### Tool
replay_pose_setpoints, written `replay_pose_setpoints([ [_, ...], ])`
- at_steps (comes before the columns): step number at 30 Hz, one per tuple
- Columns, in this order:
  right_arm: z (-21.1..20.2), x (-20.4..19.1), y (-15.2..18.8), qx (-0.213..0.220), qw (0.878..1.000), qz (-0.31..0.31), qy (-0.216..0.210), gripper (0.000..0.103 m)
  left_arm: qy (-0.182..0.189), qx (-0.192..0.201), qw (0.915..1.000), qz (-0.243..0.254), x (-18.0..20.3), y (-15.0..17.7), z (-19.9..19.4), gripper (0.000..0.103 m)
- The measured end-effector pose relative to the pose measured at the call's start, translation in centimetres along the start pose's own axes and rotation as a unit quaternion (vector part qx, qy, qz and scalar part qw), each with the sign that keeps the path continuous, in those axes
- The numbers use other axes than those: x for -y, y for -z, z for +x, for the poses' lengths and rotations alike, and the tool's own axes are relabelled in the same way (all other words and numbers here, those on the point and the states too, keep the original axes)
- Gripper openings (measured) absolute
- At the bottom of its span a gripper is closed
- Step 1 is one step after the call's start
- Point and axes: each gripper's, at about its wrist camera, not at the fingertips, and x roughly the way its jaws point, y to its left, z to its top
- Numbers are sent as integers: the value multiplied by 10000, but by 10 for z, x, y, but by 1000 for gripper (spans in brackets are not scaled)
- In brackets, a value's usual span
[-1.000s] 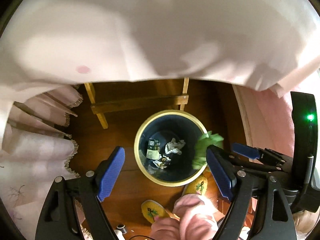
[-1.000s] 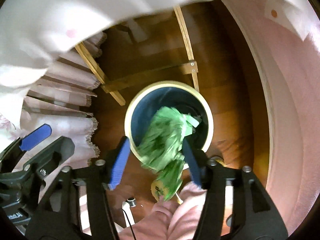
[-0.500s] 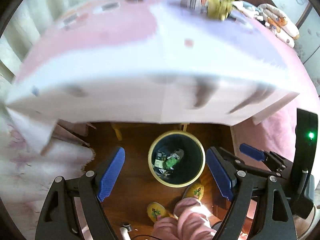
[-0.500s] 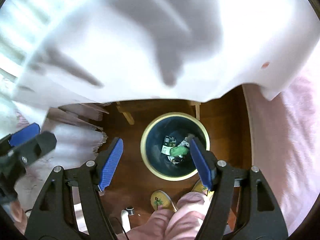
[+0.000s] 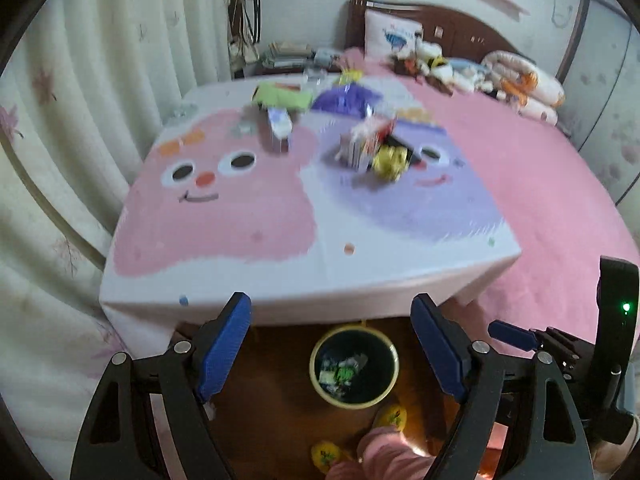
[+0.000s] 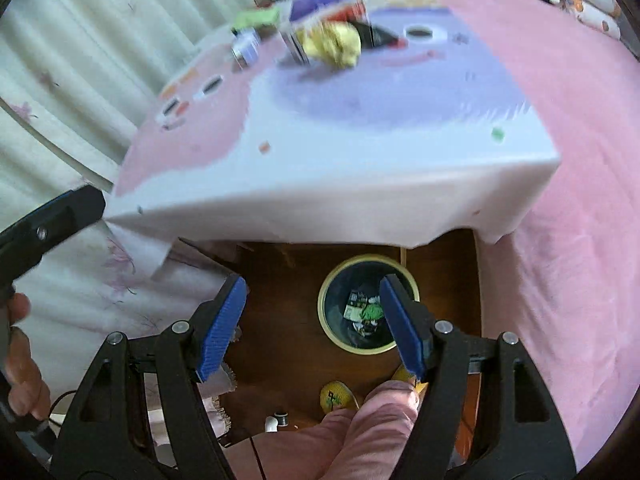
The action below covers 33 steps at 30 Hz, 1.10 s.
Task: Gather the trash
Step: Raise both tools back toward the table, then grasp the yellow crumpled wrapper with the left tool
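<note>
A dark waste bin with a yellow rim [image 5: 316,364] [image 6: 326,320] stands on the wooden floor below the table edge. Among the scraps inside it lies a green wrapper [image 6: 372,312] [image 5: 346,372]. My left gripper [image 5: 330,308] hangs high over the bin, its jaws closing a little with nothing between them. My right gripper [image 6: 312,284] is open and empty, also above the bin. On the cartoon tablecloth [image 5: 240,220] [image 6: 360,140] lies blurred trash: a crumpled yellow wrapper [image 5: 390,162] [image 6: 334,42], a purple bag [image 5: 346,98], a green packet [image 5: 280,96] and a small carton [image 5: 280,124].
A pink bed [image 5: 560,200] runs along the right, with plush toys [image 5: 520,80] at its head. Pale curtains [image 5: 80,100] hang on the left. A person's pink-clad leg [image 6: 376,412] and yellow slippers [image 6: 336,396] are beside the bin; a hand [image 6: 20,360] shows at far left.
The green wrapper left my right gripper's jaws and dropped into the bin. Both grippers rose from below the table's edge until the tabletop came into view.
</note>
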Motion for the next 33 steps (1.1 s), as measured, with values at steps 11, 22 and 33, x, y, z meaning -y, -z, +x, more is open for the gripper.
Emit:
replay_pose_setpoints([
  [11,-83,-10,-42,905,9947,-225,440,60,511,185,9980,-310,-2,-48,-31,80],
  [22,-68,14,-103,842,9945,-533,319,46,310,-31,9994,-182,26,-91,26,80],
  [33,18,79,-211,200,9951,-948,-180,46,6,-721,9959,-552,69,-165,167,80],
])
